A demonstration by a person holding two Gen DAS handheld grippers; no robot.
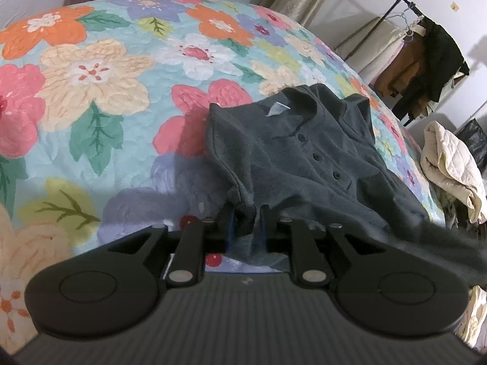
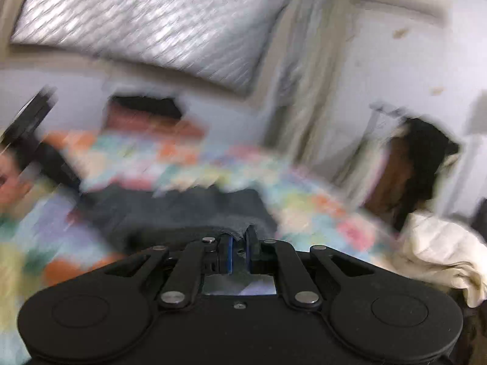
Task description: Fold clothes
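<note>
On bed [image 1: 91,106], shirt [image 1: 304,152] pinched btwn left claw [image 1: 245,222] & right claw [image 2: 239,245].

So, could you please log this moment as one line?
task: fold clothes | left gripper: shut on shirt | right gripper: shut on shirt edge | shirt: on bed | right view: blurred
</note>
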